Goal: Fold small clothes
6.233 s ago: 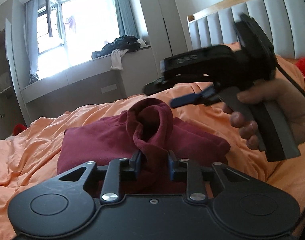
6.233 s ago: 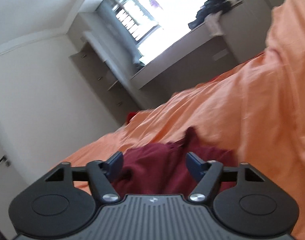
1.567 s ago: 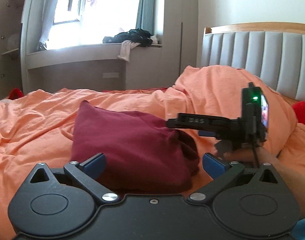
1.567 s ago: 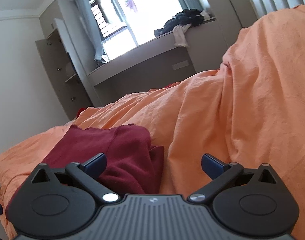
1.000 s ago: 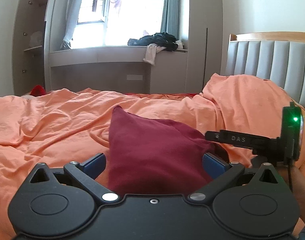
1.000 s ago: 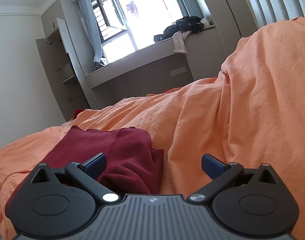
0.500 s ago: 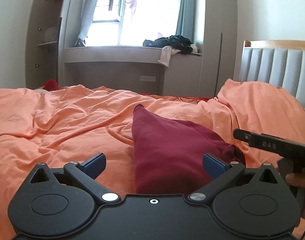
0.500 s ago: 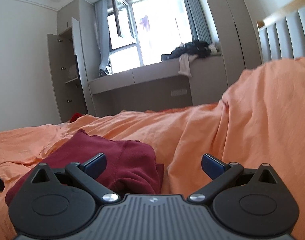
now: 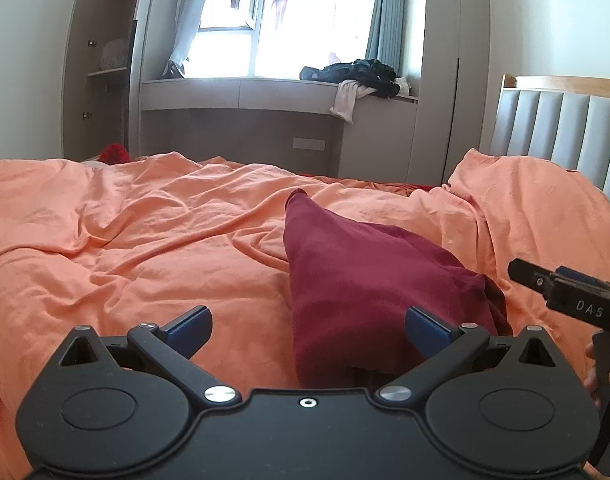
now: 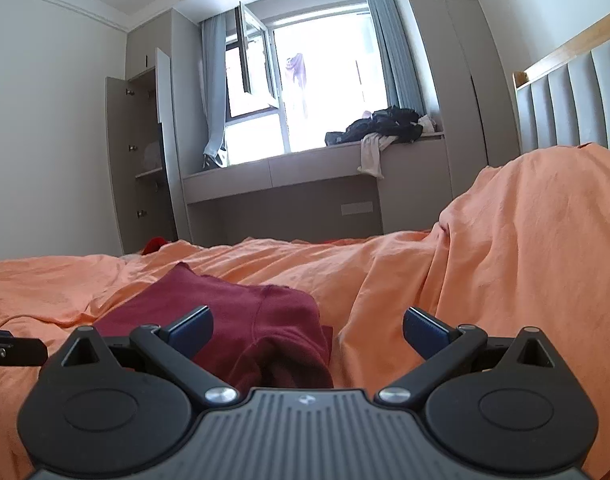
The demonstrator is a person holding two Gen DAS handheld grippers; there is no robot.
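Both hand-held grippers are spread wide and hold nothing: the left hand-held gripper [image 9: 307, 326] hangs low over the bed [image 9: 117, 240], level and pointing toward the window, and the right hand-held gripper [image 10: 307, 326] sits just beside it in much the same pose. The garment [image 9: 369, 280] lies folded into a compact wedge just ahead of them, toward the left one's right finger. I'd guess they are apart because the fold is finished.
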